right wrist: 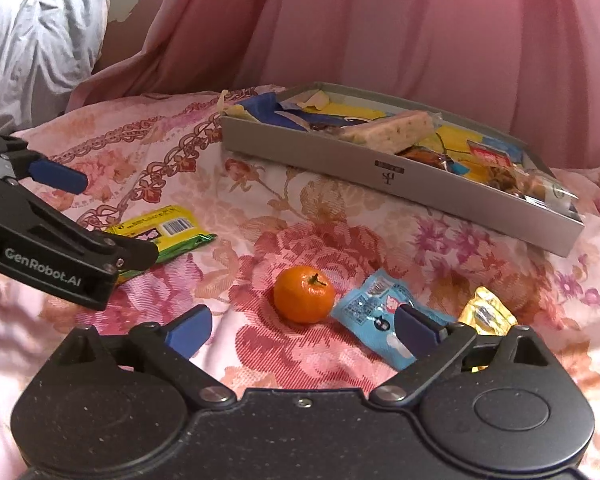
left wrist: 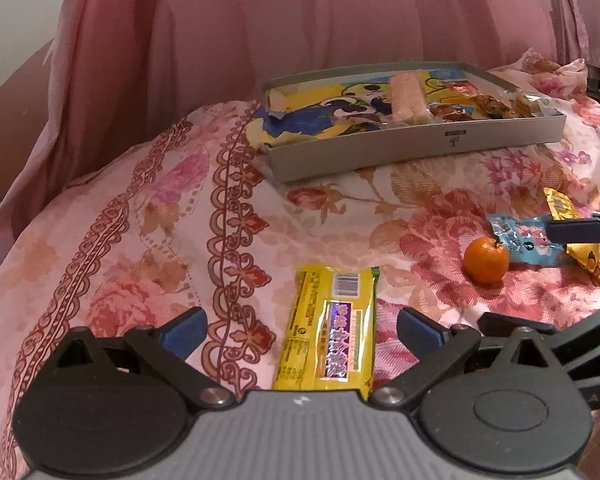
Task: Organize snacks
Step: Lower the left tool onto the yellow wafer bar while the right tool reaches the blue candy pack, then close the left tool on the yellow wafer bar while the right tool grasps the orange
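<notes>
Both tools spread, yellow packet point(left wrist: 331, 330) between left tool point(left wrist: 302, 334)

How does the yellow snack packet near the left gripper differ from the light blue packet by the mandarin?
The yellow snack packet is long and rectangular; the light blue packet is shorter and crumpled. The yellow one lies alone between the open fingers of the left gripper; the blue one sits beside the mandarin, partly under a finger of the right gripper. Both lie on the floral cloth, outside the grey box.

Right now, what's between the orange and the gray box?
Nothing but flowered cloth. In the right wrist view, the stretch from the orange up to the gray box is bare.
</notes>
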`<move>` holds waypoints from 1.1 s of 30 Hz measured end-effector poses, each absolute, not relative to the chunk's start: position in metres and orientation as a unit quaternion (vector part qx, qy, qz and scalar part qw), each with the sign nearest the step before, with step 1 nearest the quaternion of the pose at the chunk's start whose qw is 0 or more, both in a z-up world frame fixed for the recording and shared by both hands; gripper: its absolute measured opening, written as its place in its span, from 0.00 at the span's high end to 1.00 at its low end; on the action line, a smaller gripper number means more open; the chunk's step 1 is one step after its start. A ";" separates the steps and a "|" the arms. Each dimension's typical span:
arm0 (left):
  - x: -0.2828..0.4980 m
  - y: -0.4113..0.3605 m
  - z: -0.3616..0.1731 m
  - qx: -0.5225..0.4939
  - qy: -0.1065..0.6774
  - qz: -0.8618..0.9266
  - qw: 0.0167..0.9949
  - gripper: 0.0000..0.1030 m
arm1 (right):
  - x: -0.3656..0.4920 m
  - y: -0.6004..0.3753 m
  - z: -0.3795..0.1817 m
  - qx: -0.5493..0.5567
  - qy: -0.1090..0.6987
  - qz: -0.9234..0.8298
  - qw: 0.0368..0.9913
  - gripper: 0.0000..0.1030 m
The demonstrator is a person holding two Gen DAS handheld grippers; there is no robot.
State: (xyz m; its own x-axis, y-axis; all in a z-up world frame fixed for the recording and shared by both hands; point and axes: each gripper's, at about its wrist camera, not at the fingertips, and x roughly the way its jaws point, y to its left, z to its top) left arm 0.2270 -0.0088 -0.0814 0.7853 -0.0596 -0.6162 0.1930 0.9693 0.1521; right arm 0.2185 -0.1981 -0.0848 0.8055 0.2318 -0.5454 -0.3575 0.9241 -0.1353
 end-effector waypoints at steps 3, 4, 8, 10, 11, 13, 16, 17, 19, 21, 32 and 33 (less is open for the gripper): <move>0.229 -0.011 -0.083 0.107 0.322 -0.077 0.938 0.01 | 0.223 -0.197 -0.086 -0.118 0.270 0.167 0.941 0.08; 0.230 -0.011 -0.084 0.107 0.322 -0.079 0.937 0.01 | 0.225 -0.196 -0.087 -0.119 0.271 0.171 0.940 0.08; 0.234 -0.009 -0.085 0.102 0.332 -0.085 0.934 0.01 | 0.231 -0.195 -0.090 -0.124 0.274 0.186 0.935 0.13; 0.235 -0.009 -0.086 0.107 0.334 -0.079 0.933 0.01 | 0.235 -0.195 -0.090 -0.127 0.276 0.193 0.933 0.16; 0.235 -0.009 -0.086 0.111 0.333 -0.078 0.933 0.01 | 0.236 -0.195 -0.090 -0.130 0.276 0.195 0.932 0.18; 0.235 -0.009 -0.086 0.116 0.332 -0.078 0.933 0.01 | 0.238 -0.198 -0.089 -0.131 0.276 0.201 0.931 0.19; 0.235 -0.010 -0.086 0.120 0.332 -0.086 0.932 0.01 | 0.241 -0.200 -0.089 -0.126 0.276 0.205 0.931 0.21; 0.234 -0.011 -0.086 0.123 0.331 -0.090 0.931 0.01 | 0.242 -0.200 -0.090 -0.126 0.275 0.207 0.931 0.23; 0.234 -0.013 -0.087 0.129 0.332 -0.098 0.929 0.03 | 0.244 -0.200 -0.090 -0.123 0.274 0.210 0.930 0.27; 0.234 -0.014 -0.087 0.128 0.338 -0.108 0.926 0.07 | 0.247 -0.201 -0.091 -0.117 0.276 0.215 0.929 0.30; 0.239 -0.008 -0.095 0.071 0.382 -0.132 0.912 0.29 | 0.253 -0.205 -0.090 -0.071 0.301 0.234 0.922 0.52; 0.240 -0.008 -0.096 0.068 0.383 -0.129 0.912 0.30 | 0.253 -0.205 -0.090 -0.068 0.302 0.233 0.922 0.53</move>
State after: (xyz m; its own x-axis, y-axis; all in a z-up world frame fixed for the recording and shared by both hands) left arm 0.2397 -0.0084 -0.0957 0.6728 -0.1831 -0.7168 0.2878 0.9574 0.0256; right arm 0.2530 -0.2047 -0.0896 0.7091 0.3891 -0.5880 -0.4713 0.8818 0.0152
